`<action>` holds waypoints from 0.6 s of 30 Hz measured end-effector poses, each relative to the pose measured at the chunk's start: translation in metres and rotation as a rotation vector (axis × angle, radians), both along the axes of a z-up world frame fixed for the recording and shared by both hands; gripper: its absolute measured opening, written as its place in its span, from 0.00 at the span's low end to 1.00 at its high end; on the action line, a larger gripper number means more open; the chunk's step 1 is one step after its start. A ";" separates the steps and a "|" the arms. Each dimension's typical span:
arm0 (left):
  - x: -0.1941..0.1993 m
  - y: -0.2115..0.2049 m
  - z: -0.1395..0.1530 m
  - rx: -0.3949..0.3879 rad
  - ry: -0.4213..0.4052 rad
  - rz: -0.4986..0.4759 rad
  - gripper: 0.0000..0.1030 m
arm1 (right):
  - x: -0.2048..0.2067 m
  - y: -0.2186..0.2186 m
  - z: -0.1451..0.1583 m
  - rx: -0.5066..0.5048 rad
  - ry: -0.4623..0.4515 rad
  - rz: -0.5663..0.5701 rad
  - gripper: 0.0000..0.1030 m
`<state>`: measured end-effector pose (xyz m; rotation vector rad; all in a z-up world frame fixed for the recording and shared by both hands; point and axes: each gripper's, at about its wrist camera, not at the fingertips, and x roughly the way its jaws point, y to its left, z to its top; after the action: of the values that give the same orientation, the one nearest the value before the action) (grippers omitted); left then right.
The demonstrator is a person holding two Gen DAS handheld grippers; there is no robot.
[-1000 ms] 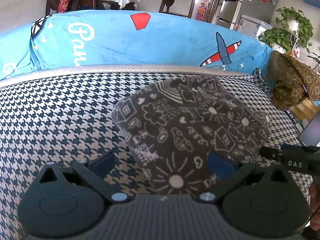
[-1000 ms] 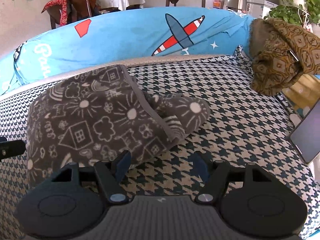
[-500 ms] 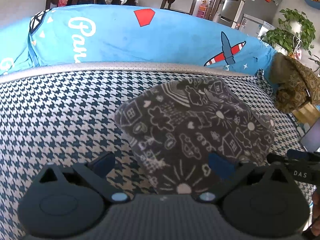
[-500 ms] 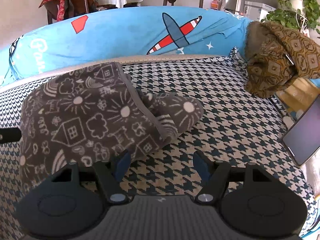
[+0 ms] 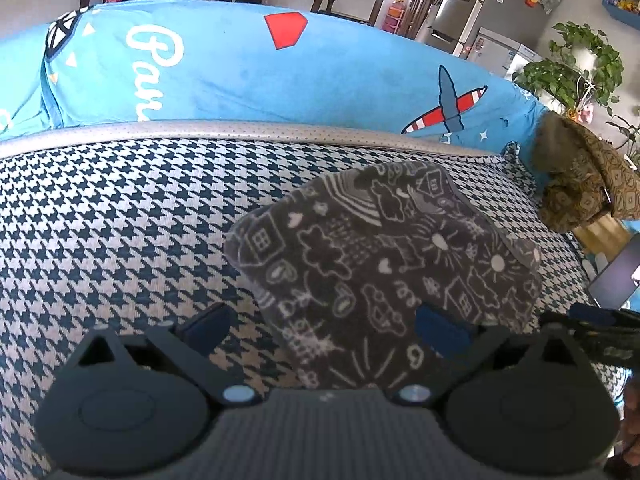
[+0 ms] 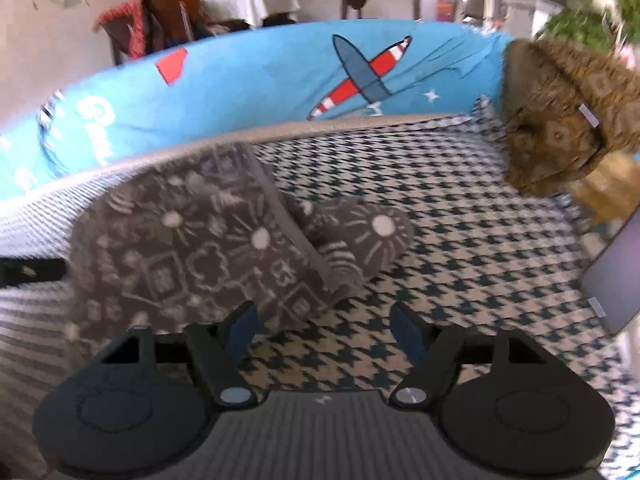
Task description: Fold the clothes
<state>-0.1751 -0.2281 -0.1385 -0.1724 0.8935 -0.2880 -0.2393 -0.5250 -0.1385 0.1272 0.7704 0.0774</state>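
While both grippers stay wide open and empty, right gripper [image 6: 324, 330] view blurs, seemingly moving, folded garment [image 5: 384, 264] unchanged.

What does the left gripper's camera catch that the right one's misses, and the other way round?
Only the left wrist view shows the silver fridge in the far room and the grey garment's smooth flat side.

Only the right wrist view shows the garment's banded edge and the rolled end sticking out beside it.

Both show the open gripper, left and right, the houndstooth cushion, the blue plane-print cover, the brown patterned cloth and a dark screen.
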 end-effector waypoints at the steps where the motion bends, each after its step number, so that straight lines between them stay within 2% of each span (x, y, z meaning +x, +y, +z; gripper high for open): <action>1: 0.002 0.002 -0.001 -0.008 0.007 -0.001 1.00 | -0.001 -0.006 0.002 0.041 -0.009 0.006 0.74; 3: 0.007 0.005 -0.002 -0.029 0.024 -0.004 1.00 | -0.002 -0.013 0.002 0.095 -0.013 0.028 0.76; 9: 0.021 0.012 -0.011 -0.092 0.066 -0.008 1.00 | 0.004 -0.021 -0.009 0.137 0.028 0.044 0.77; 13: 0.031 0.017 -0.019 -0.148 0.101 -0.009 1.00 | 0.016 -0.029 -0.022 0.238 0.080 0.009 0.78; 18: 0.041 0.019 -0.029 -0.154 0.120 -0.012 1.00 | 0.028 -0.035 -0.033 0.330 0.097 -0.029 0.78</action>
<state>-0.1344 -0.2091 -0.1679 -0.3296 0.9916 -0.3607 -0.2111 -0.5603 -0.1713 0.4584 0.8484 0.1719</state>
